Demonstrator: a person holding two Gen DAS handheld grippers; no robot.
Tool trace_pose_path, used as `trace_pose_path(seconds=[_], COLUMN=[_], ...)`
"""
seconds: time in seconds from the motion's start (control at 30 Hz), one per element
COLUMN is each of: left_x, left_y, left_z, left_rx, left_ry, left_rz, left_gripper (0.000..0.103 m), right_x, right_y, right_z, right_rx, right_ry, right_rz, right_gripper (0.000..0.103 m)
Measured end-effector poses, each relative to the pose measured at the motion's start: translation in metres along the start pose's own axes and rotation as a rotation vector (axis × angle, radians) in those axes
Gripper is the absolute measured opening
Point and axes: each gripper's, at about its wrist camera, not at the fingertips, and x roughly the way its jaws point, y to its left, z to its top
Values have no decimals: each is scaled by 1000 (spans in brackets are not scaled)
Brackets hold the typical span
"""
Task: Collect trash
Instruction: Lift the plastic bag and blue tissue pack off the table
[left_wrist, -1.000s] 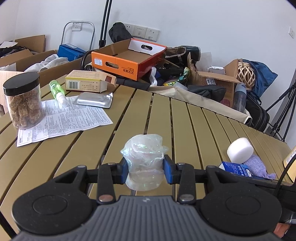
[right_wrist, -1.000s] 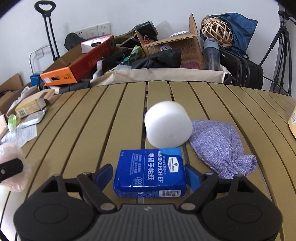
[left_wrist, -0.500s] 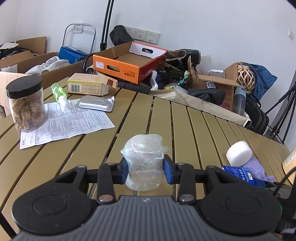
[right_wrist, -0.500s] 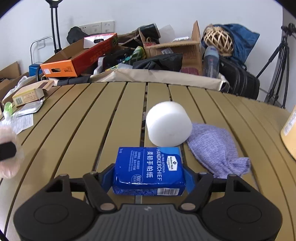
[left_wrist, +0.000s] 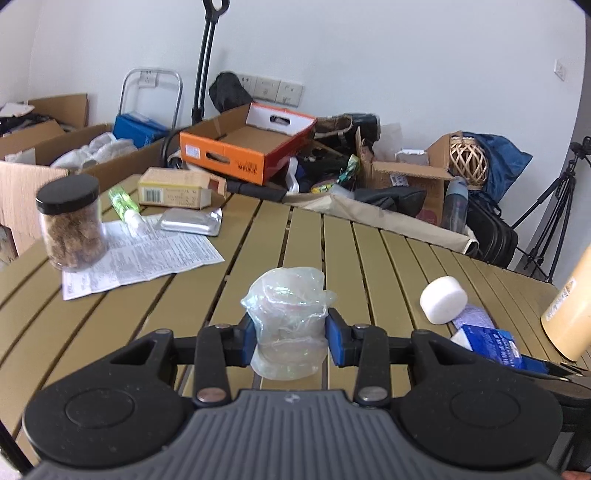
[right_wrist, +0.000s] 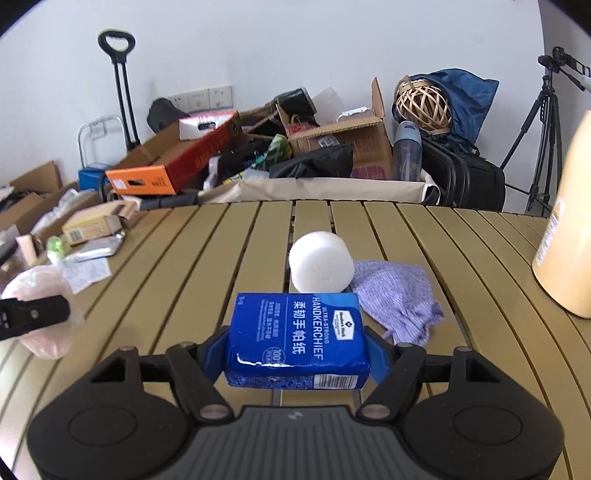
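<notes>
My left gripper is shut on a crumpled clear plastic wad and holds it above the slatted table. The wad also shows at the left edge of the right wrist view. My right gripper is shut on a blue handkerchief tissue pack, lifted a little off the table. The pack also shows in the left wrist view. A white foam cylinder and a purple knitted cloth lie just beyond the pack.
A jar with a black lid, a printed leaflet, a silver blister pack, a green bottle and a carton lie at the table's left. A tan container stands at the right. Boxes and bags crowd the floor behind.
My right gripper closed on the blue tissue pack and lifted it slightly. My left gripper rose with the plastic wad still held.
</notes>
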Motion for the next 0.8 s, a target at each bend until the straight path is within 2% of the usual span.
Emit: trace_pose_path(seconds=[0.37, 0.8], left_x=[-63, -139], left_y=[0, -15], left_z=[-36, -79], left_rx=[27, 102], left_ry=[-38, -53], left_rz=[-31, -57], left_gripper=[38, 38], right_x=[-86, -173], right_y=[-8, -15], right_z=[-23, -78], right_rx=[5, -33], right_ry=[-66, -96], right_rz=[12, 28], right_gripper=[72, 72])
